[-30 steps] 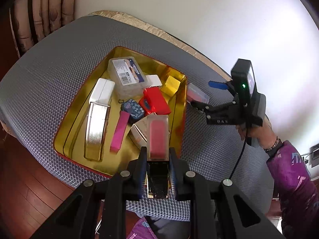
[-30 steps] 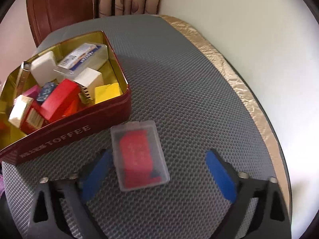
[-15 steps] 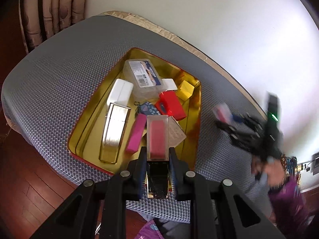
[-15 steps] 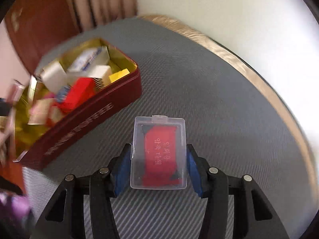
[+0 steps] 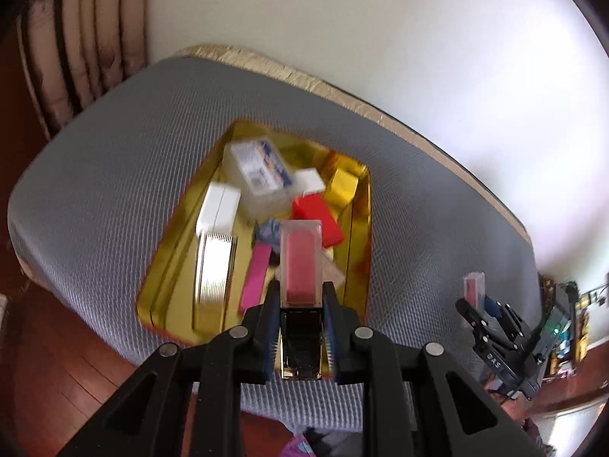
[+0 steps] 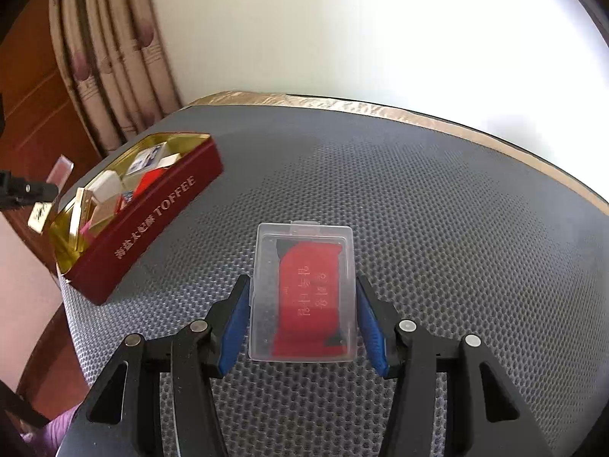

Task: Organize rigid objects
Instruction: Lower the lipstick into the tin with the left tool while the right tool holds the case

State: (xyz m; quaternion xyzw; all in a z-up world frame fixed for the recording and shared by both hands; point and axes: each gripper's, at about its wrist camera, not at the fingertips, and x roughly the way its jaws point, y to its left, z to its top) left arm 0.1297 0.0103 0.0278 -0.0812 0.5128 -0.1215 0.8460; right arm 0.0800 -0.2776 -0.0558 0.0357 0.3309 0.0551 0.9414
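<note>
My left gripper [image 5: 300, 301] is shut on a clear box with a pink insert and gold base [image 5: 300, 262], held above the near side of the open red toffee tin [image 5: 363, 236]. The tin holds several small boxes, among them a red one [image 5: 316, 215], a white one [image 5: 219, 205] and a clear labelled case [image 5: 262, 169]. My right gripper [image 6: 302, 318] is shut on a clear plastic case with a red card inside [image 6: 304, 291], lifted over the grey mat. That gripper and its case [image 5: 474, 285] also show at the right of the left wrist view. The tin [image 6: 152, 213] lies to the left in the right wrist view.
The table is covered by a grey honeycomb mat [image 6: 437, 209] with a gold-trimmed edge [image 6: 475, 133] against a white wall. Curtains [image 6: 110, 61] hang at the back left. Wooden floor [image 5: 68, 373] lies beyond the table's near edge.
My right gripper closed on the clear red-card case and carried it up and away from the tin. My left gripper pulled back and higher with its pink box still held.
</note>
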